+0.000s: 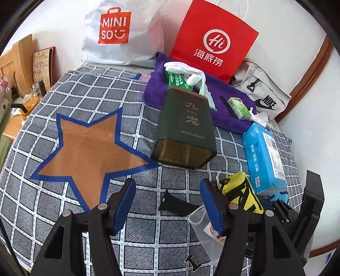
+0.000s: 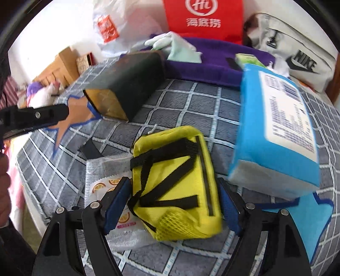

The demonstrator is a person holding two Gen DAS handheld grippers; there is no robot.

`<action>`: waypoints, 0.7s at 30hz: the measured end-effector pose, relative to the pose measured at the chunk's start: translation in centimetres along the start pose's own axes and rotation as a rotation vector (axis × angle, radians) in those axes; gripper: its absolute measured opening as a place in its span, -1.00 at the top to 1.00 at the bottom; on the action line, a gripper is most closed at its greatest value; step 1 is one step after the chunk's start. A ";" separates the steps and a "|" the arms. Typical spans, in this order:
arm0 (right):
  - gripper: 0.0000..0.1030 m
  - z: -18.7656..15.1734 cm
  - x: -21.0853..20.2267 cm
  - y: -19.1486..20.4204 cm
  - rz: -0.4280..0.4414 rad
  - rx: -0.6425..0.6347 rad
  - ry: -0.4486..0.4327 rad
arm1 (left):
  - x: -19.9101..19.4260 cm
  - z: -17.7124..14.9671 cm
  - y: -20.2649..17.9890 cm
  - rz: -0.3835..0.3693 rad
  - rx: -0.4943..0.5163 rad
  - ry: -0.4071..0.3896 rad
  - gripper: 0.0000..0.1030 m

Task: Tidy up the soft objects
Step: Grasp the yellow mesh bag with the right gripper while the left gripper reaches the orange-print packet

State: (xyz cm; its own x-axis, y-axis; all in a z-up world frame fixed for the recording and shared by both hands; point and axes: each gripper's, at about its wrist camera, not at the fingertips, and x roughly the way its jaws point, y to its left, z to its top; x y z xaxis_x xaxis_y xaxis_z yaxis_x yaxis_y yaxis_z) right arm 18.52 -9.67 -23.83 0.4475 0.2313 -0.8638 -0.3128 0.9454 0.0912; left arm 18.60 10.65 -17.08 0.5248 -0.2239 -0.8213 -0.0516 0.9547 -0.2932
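A grey checked cover [image 1: 174, 237] is spread over the surface, with white walls behind. An orange star patch [image 1: 89, 152] is seen at nine o'clock in the left view. The left gripper [image 1: 167, 203] is held spread over bare cover, nothing between its jaws. The right gripper [image 2: 174, 203] is spread around a yellow pouch [image 2: 174, 182], whether touching cannot be told. A blue tissue pack [image 2: 276, 135] lies at two o'clock of the pouch, a dark green box [image 2: 129, 85] at eleven, and a red paper bag [image 2: 204, 19] at twelve.
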 end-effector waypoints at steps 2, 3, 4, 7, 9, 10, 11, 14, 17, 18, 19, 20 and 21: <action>-0.55 -0.1 0.1 0.5 -0.028 -0.027 -0.022 | 0.2 -0.3 0.1 0.005 0.007 0.007 -0.18; -0.46 -0.2 0.0 0.5 -0.031 -0.032 -0.035 | 0.2 -0.5 0.2 0.012 0.014 0.011 -0.18; -0.36 -0.2 -0.2 0.4 -0.028 -0.028 -0.045 | 0.2 -0.7 0.3 0.017 0.018 0.013 -0.18; -0.32 -0.6 -1.2 -0.1 -0.007 -0.003 -0.063 | 0.2 -1.0 0.7 0.042 0.027 0.015 -0.18; -0.31 -0.9 -2.3 -0.4 0.005 0.008 -0.086 | 0.2 -1.2 0.8 0.043 0.027 0.020 -0.18; -0.31 -1.1 -2.8 -0.4 0.011 0.012 -0.097 | 0.2 -1.4 0.7 0.037 0.030 0.023 -0.18; -0.31 -1.2 -3.4 -0.5 0.019 0.017 -0.108 | 0.2 -1.5 0.7 0.032 0.032 0.026 -0.18; -0.31 -1.6 -4.7 -0.7 0.033 0.030 -0.128 | 0.2 -2.2 -0.1 0.002 0.046 0.035 -0.18; -0.31 -2.6 -6.0 -0.8 0.029 0.030 -0.144 | 0.2 -2.9 -1.7 -0.017 0.100 0.047 -0.18; -0.31 -3.1 -6.4 -1.0 0.030 0.031 -0.146 | 0.2 -3.1 -2.4 -0.014 0.126 0.047 -0.18; -0.31 -3.4 -6.6 -1.2 0.027 0.036 -0.147 | 0.1 -3.4 -3.2 -0.003 0.155 0.044 -0.18; -0.31 -3.8 -6.8 -1.5 0.024 0.043 -0.147 | 0.1 -3.7 -3.9 0.011 0.181 0.041 -0.18; -0.32 -4.3 -7.2 -1.8 0.018 0.050 -0.149 | 0.1 -3.9 -4.4 0.017 0.203 0.042 -0.18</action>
State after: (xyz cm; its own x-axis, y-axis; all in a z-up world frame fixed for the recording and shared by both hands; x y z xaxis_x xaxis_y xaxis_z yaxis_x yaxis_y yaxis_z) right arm 12.26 -14.05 -19.95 0.5624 0.2767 -0.7792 -0.2818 0.9501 0.1339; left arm 15.59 5.66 -17.74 0.4893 -0.2111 -0.8462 0.1141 0.9774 -0.1779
